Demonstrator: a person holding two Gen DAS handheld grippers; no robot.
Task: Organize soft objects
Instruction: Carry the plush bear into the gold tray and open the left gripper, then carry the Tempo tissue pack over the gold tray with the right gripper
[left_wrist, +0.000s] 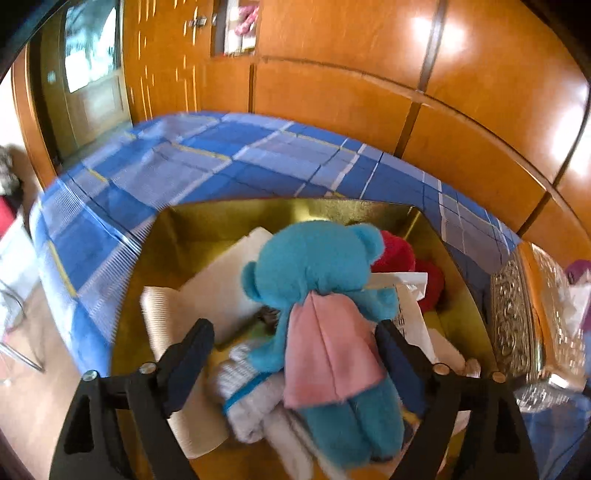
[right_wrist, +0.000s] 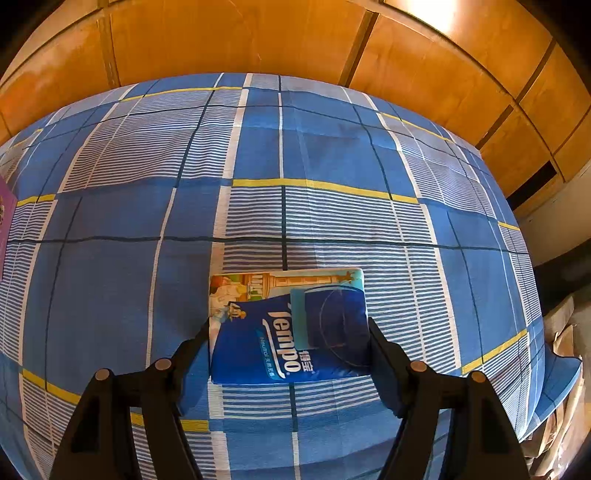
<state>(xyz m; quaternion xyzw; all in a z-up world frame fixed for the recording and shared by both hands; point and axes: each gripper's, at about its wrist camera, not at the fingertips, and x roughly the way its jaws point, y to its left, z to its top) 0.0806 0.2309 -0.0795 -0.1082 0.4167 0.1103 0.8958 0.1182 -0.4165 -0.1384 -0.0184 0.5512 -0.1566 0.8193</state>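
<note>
Here, left tool (left_wrist: 291, 347) spread around teal bear (left_wrist: 317, 295) in gold box (left_wrist: 236, 218), right tool (right_wrist: 288, 339) clenching tissue pack (right_wrist: 288, 328) over bedsheet (right_wrist: 147, 221)

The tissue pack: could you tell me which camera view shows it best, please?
The right wrist view: the tissue pack lies face up on the bedsheet, between the right gripper's fingers. The left wrist view does not show it.

Matte black tongs (left_wrist: 291, 332) on both sides (right_wrist: 288, 332), angular fingers (brass-coloured pivot screws).
</note>
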